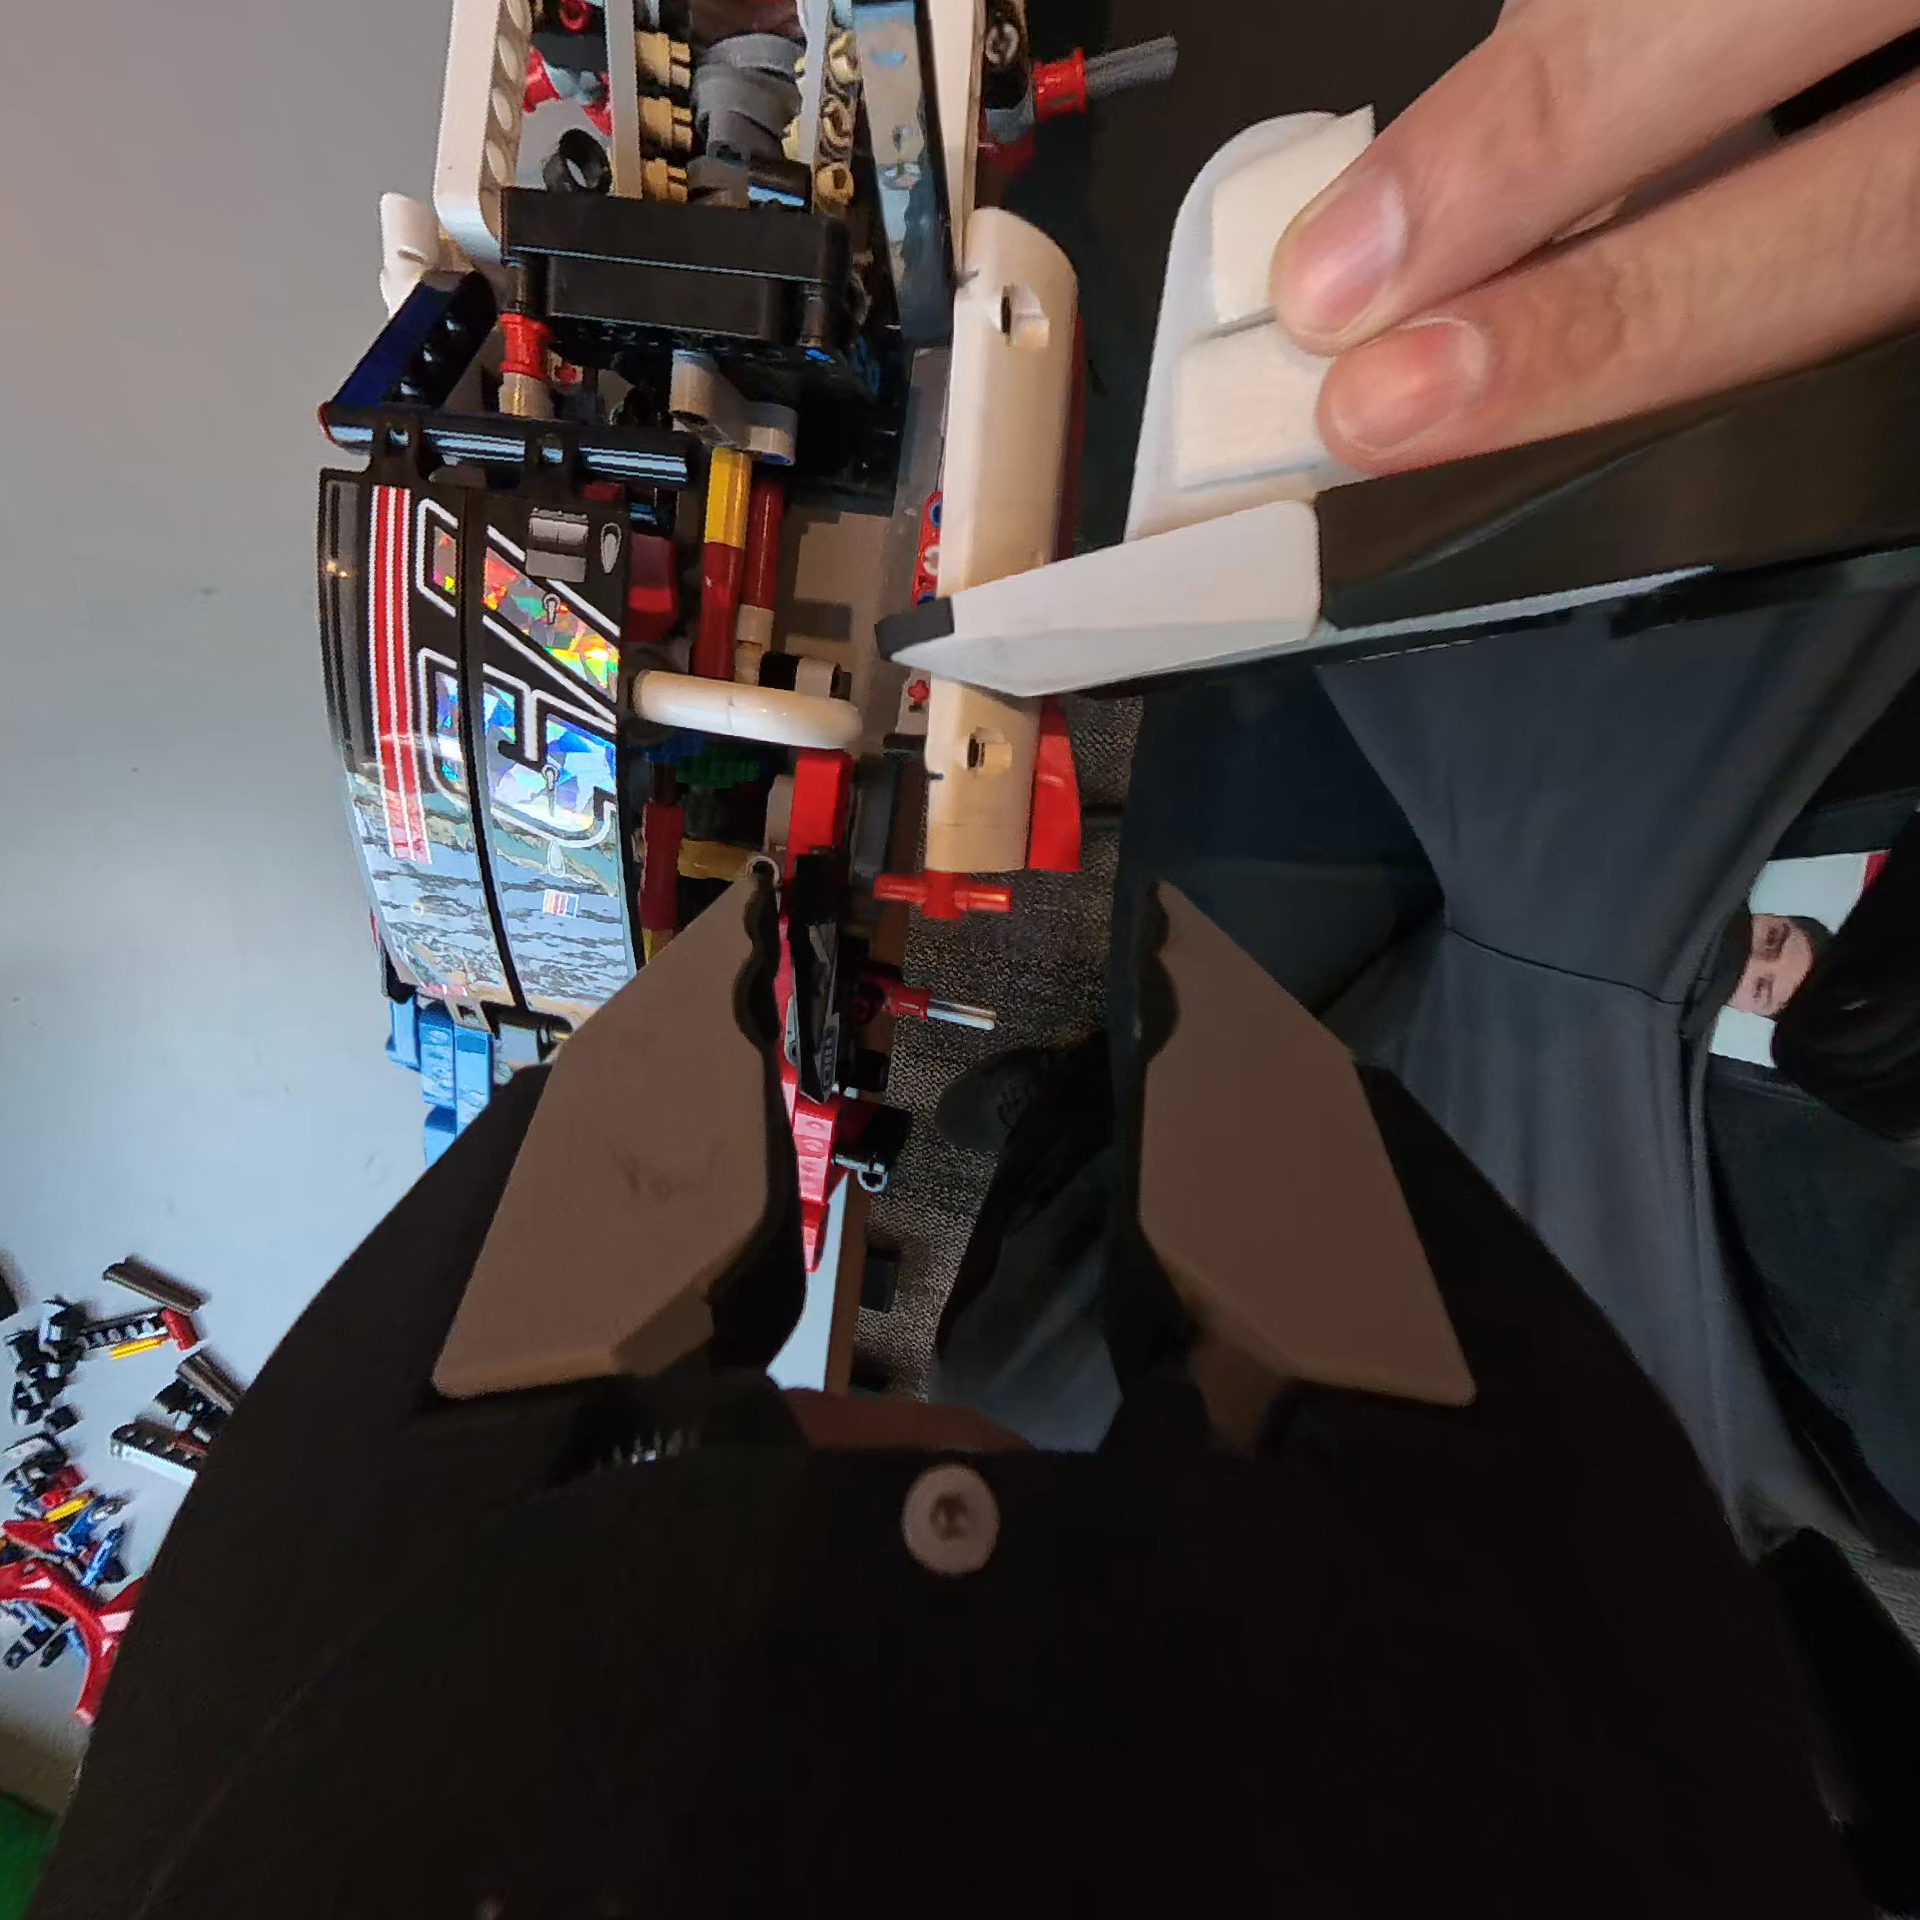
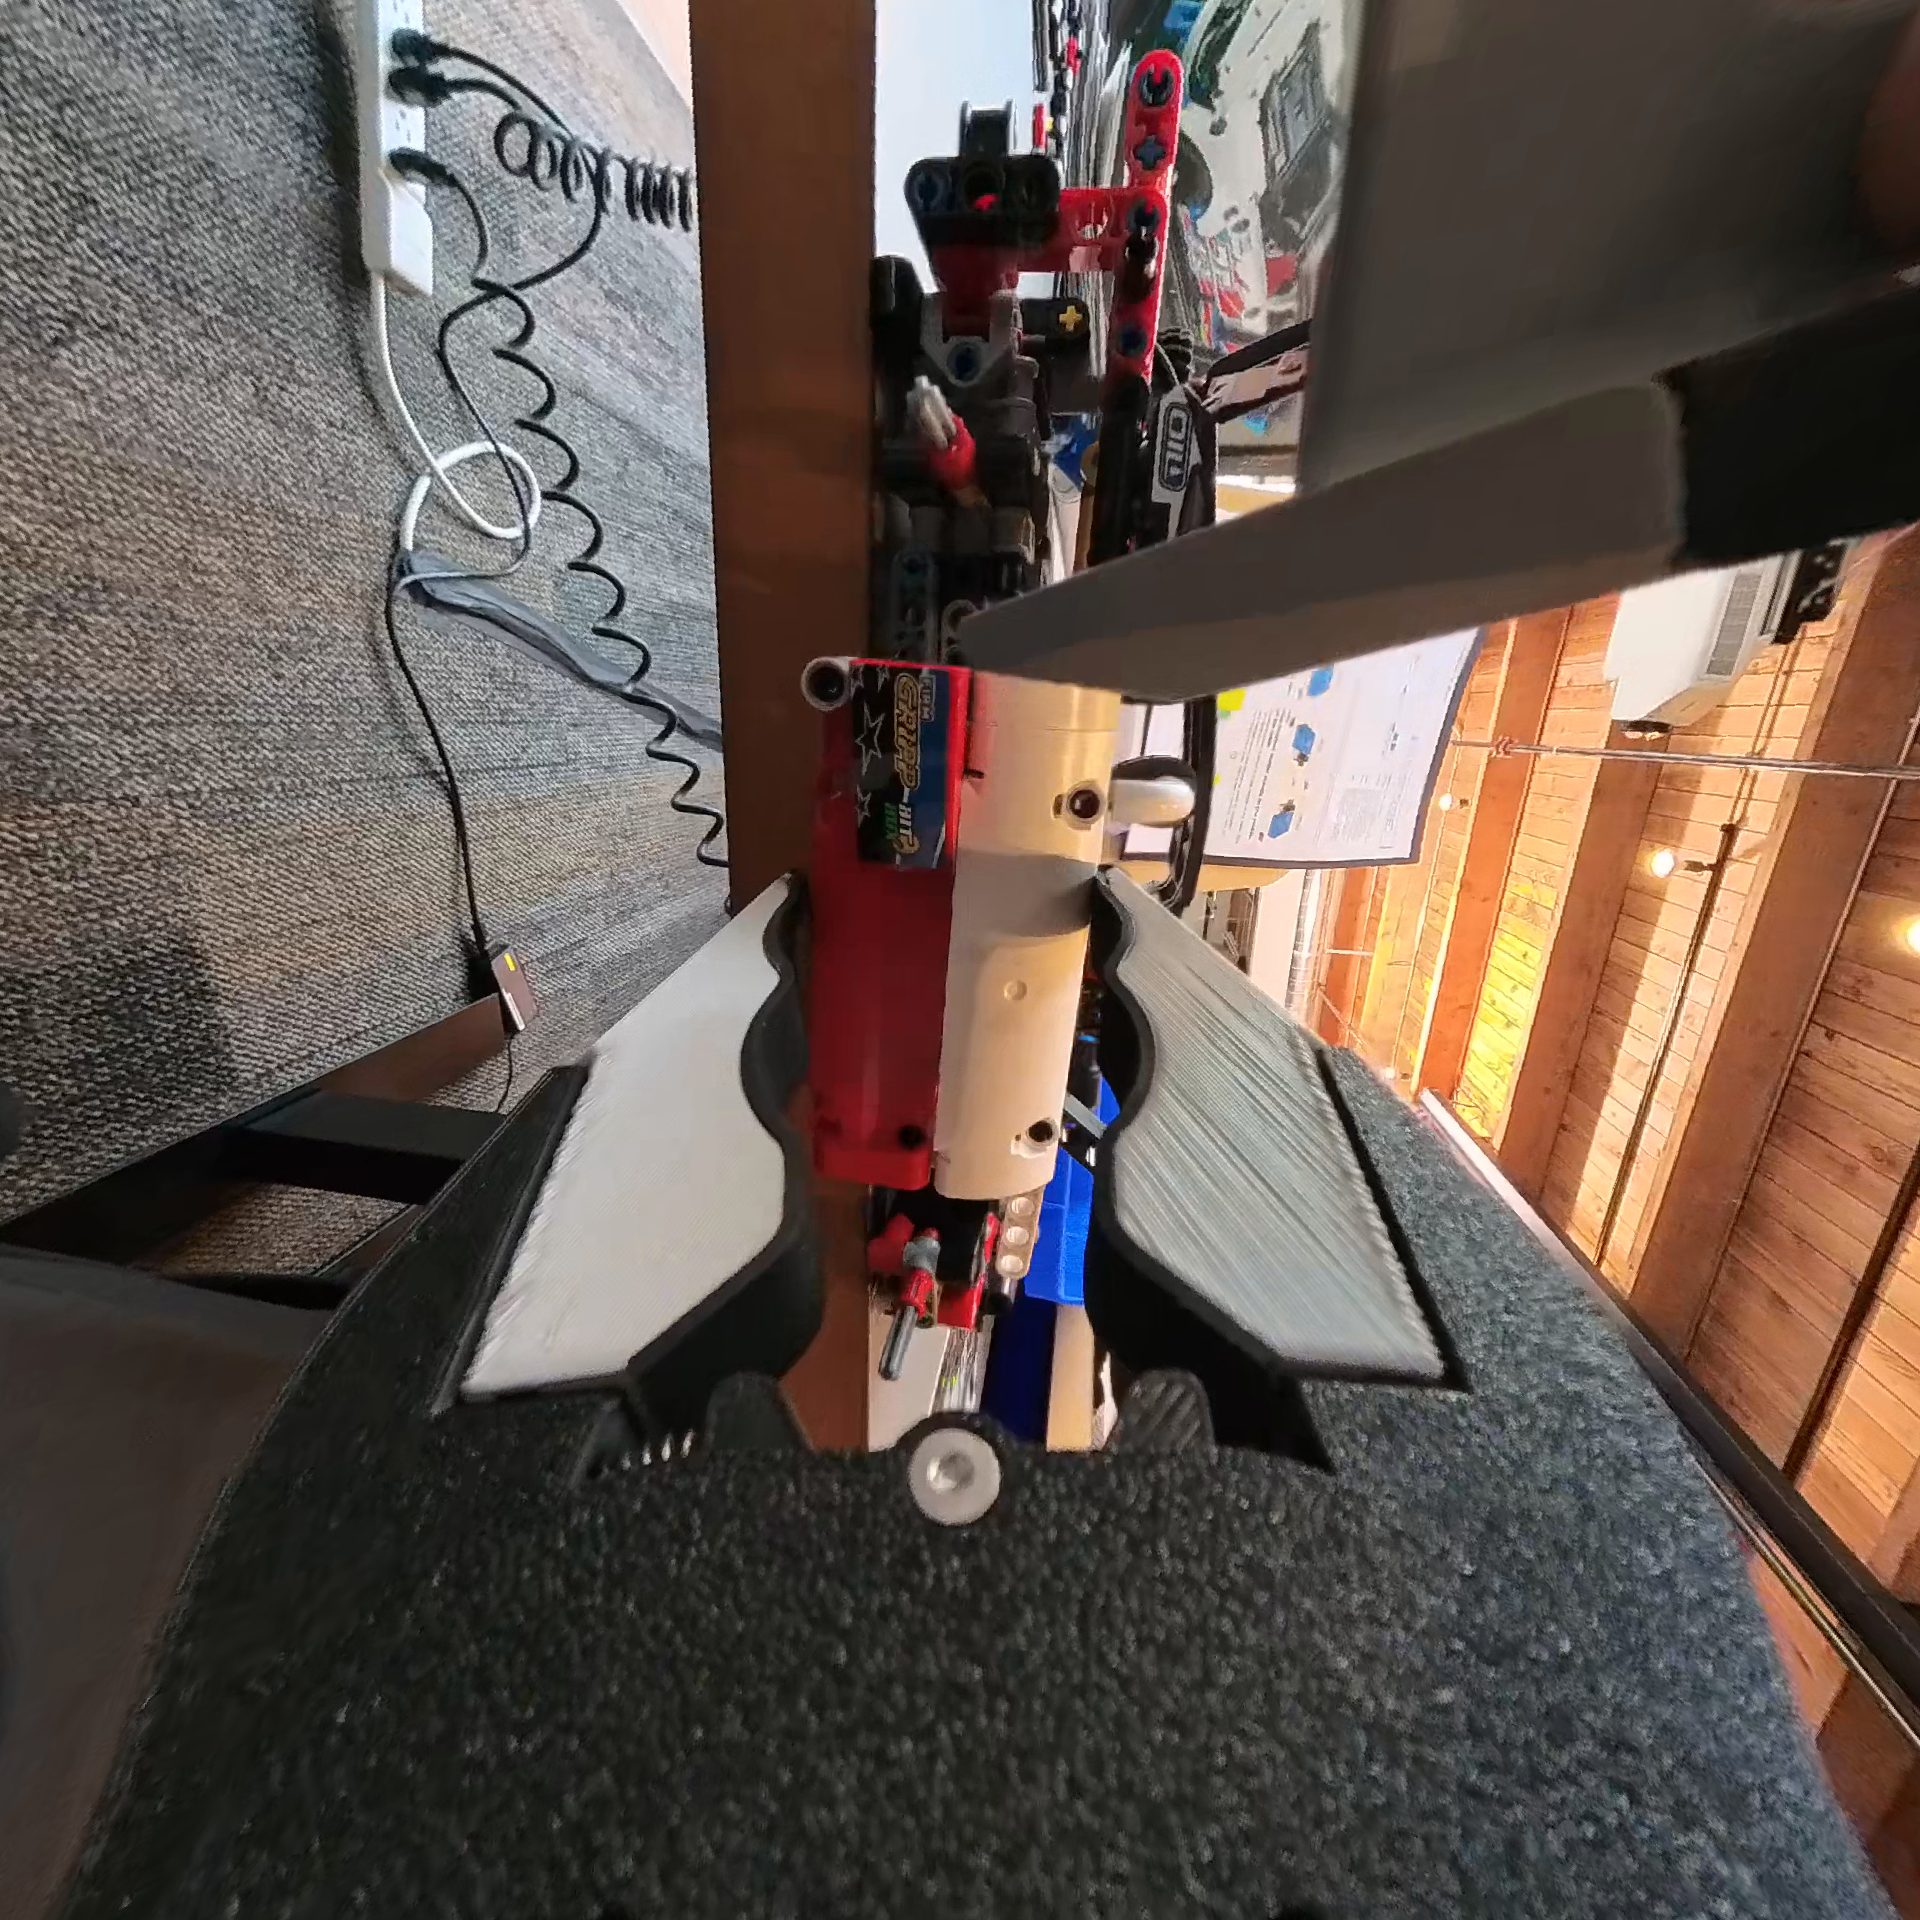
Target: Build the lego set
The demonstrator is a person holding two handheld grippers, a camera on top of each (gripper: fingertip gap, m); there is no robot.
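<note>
1. The lego model (image 1: 665, 582) is hanging in the air past a table edge (image 2: 779, 416), between both grippers.
2. The right gripper (image 2: 951, 894) is clamping its 2 fingers on the model's red and white side panel (image 2: 956, 987).
3. The left gripper (image 1: 956, 914) is standing apart, with 1 finger (image 1: 644, 1143) against a red piece (image 1: 821, 1122) at the model's end.
4. Loose lego pieces (image 1: 73, 1475) are lying on the table.

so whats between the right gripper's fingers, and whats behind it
The right gripper is shut on a red and white panel of the lego model. Behind the panel, only black and red beams show; the panel covers the rest.
</note>
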